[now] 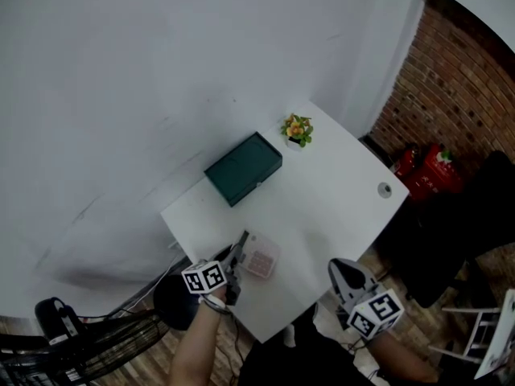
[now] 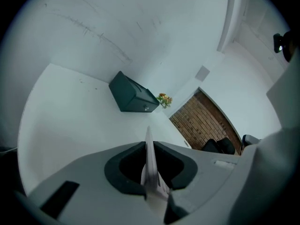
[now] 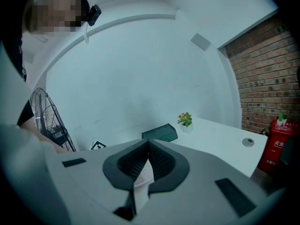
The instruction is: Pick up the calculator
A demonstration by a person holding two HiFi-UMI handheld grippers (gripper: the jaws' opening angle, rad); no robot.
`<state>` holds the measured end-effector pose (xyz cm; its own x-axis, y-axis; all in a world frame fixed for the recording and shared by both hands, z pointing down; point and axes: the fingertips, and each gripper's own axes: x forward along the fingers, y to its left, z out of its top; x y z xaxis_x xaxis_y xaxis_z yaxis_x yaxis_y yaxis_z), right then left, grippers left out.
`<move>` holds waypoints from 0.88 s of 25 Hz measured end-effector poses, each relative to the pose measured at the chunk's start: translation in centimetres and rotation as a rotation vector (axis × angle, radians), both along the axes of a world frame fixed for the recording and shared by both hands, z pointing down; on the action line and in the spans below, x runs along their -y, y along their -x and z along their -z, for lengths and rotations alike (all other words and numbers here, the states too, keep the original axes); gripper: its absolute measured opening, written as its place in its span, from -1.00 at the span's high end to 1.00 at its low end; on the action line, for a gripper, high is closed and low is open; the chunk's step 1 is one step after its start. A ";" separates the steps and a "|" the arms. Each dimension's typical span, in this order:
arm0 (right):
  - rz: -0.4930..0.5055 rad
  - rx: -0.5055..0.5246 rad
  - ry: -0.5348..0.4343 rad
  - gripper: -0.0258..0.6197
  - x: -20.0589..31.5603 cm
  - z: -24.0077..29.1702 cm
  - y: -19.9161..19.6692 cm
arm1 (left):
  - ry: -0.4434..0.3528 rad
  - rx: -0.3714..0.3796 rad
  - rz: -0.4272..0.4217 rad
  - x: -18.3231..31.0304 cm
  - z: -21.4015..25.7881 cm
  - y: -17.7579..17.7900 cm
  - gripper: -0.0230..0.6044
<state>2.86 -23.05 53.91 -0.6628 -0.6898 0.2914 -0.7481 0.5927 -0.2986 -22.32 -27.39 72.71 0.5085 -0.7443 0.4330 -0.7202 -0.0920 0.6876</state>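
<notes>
A pale pink calculator is near the front left edge of the white table, its keys facing up and to the right. My left gripper is at its left side. In the left gripper view the left gripper is shut on the calculator, which shows edge-on as a thin pale slab between the dark pads. My right gripper hangs off the table's front edge, away from the calculator. In its own view the right gripper has its jaws together and holds no object.
A dark green box lies at the back of the table with a small potted plant to its right. A round cap sits in the table's right side. A fan, red extinguishers and a black chair stand on the floor around the table.
</notes>
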 end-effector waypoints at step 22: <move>-0.003 -0.007 -0.099 0.90 -1.6 3.8 -1.0 | -0.220 -0.138 -0.004 -3.2 13.7 -3.0 0.78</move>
